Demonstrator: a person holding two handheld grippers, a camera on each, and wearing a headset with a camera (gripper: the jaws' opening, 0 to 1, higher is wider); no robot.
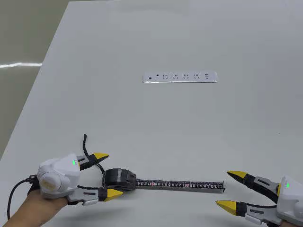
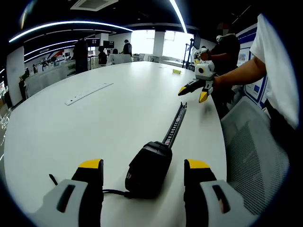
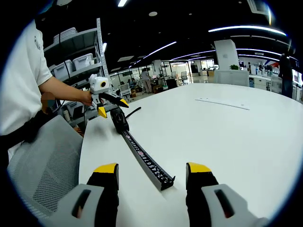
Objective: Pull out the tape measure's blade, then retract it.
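Note:
A black tape measure case (image 1: pixel 118 178) lies on the white table (image 1: pixel 156 123), its blade (image 1: pixel 180 184) pulled out to the right and lying flat. My left gripper (image 1: pixel 107 174) stands open with the case (image 2: pixel 149 168) between its yellow-tipped fingers, apart from both. A black wrist strap (image 1: pixel 87 149) trails from the case. My right gripper (image 1: pixel 232 189) is open just past the blade's end hook (image 3: pixel 166 182), which sits between the fingers without contact. The blade (image 2: pixel 174 125) runs away toward the right gripper (image 2: pixel 194 94); the left gripper (image 3: pixel 112 106) appears far down the blade (image 3: pixel 142 156).
A white power strip (image 1: pixel 180 76) lies mid-table, well beyond the tape. The table's left edge runs along the floor (image 1: pixel 23 56). A grey mesh chair (image 2: pixel 258 146) stands by the table's near side. People and shelving are far behind.

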